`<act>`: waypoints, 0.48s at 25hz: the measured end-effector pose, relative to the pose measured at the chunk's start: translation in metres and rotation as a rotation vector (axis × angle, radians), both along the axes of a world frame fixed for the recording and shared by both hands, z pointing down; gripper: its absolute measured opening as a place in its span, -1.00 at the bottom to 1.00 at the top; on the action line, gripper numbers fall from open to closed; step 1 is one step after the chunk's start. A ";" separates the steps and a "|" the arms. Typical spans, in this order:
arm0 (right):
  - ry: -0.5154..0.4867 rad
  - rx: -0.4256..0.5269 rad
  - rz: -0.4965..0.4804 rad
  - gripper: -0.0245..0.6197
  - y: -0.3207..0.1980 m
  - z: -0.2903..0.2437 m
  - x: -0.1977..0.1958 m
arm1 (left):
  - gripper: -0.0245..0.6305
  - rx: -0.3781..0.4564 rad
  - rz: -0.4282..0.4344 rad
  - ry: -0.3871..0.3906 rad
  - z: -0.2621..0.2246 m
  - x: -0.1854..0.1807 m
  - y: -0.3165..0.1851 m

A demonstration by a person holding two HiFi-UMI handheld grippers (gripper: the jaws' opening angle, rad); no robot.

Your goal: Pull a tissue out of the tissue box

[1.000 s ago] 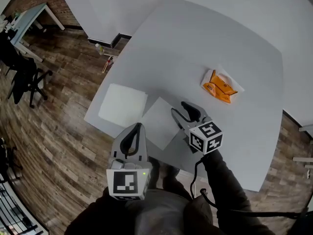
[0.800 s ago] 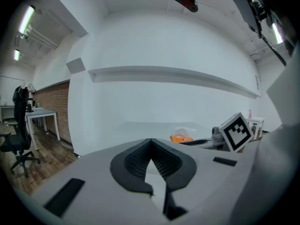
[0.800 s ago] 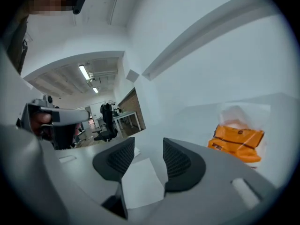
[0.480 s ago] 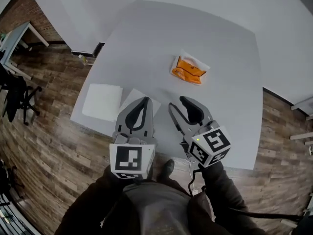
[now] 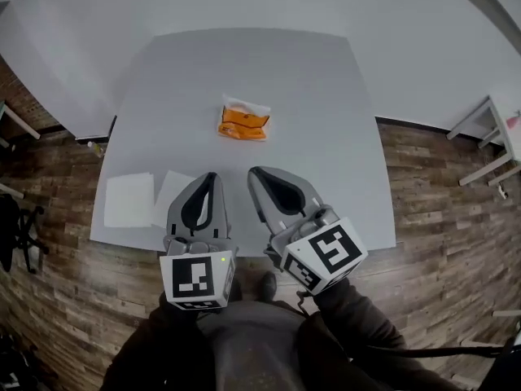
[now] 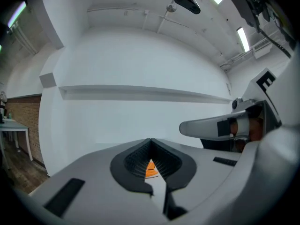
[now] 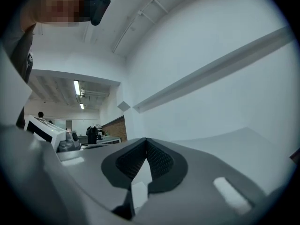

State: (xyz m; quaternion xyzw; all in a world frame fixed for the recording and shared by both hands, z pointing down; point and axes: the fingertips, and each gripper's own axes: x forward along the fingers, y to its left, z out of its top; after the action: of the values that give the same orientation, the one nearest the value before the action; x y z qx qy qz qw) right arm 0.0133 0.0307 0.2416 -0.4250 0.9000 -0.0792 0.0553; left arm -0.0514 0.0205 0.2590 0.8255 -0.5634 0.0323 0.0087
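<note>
**A:** What do we enter first, going by size?

**B:** Item one, the brown wood-plank floor (image 5: 431, 186), which runs round three sides of item two. That is the pale grey rectangular table (image 5: 326, 88), with a white wall (image 5: 244, 6) beyond its far edge.

**A:** And the tools?

**B:** Item three, the left gripper (image 5: 210, 175), grey with black pads. We record its jaws as together, tips meeting, nothing held (through the small gap behind the tips, its own view shows only a sliver of orange, well beyond).
Item four, the right gripper (image 5: 253, 172), same make. Its jaws have just been closing and now stand together, with nothing between them.
Both grippers are held level over the table's near edge, side by side and not touching. Their black-and-white marker cubes (image 5: 195, 277) are toward us.

**A:** Anything lying loose?

**B:** Item five, two white flat sheets (image 5: 129, 199), side by side at the table's near left corner. The left gripper covers part of the right-hand one.

**A:** And the task's thing?

**B:** Item six, the smallest: the orange soft tissue pack (image 5: 242, 123). It lies on the table about midway across, beyond both grippers and well apart from them, with some white showing along its far edge. We enter it as untouched by either gripper.
</note>
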 end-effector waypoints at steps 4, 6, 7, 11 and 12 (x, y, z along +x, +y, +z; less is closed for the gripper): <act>0.012 0.042 0.021 -0.91 0.010 -0.014 0.002 | -0.93 0.037 0.029 -0.016 -0.014 0.010 0.007; 0.016 0.053 0.039 -0.91 0.010 -0.018 0.006 | -0.93 0.058 0.051 -0.014 -0.022 0.015 0.007; 0.016 0.057 0.050 -0.91 0.008 -0.020 0.008 | -0.93 0.063 0.061 -0.012 -0.023 0.017 0.006; 0.004 0.048 0.071 -0.91 0.011 -0.018 0.010 | -0.93 0.057 0.073 -0.013 -0.021 0.015 0.012; 0.000 0.045 0.066 -0.91 0.012 -0.017 0.008 | -0.93 0.057 0.067 -0.018 -0.021 0.013 0.015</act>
State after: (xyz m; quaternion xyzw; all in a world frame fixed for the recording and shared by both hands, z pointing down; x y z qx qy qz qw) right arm 0.0215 0.0430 0.2251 -0.4529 0.8872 -0.0571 0.0675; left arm -0.0383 0.0359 0.2380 0.8436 -0.5360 0.0237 -0.0209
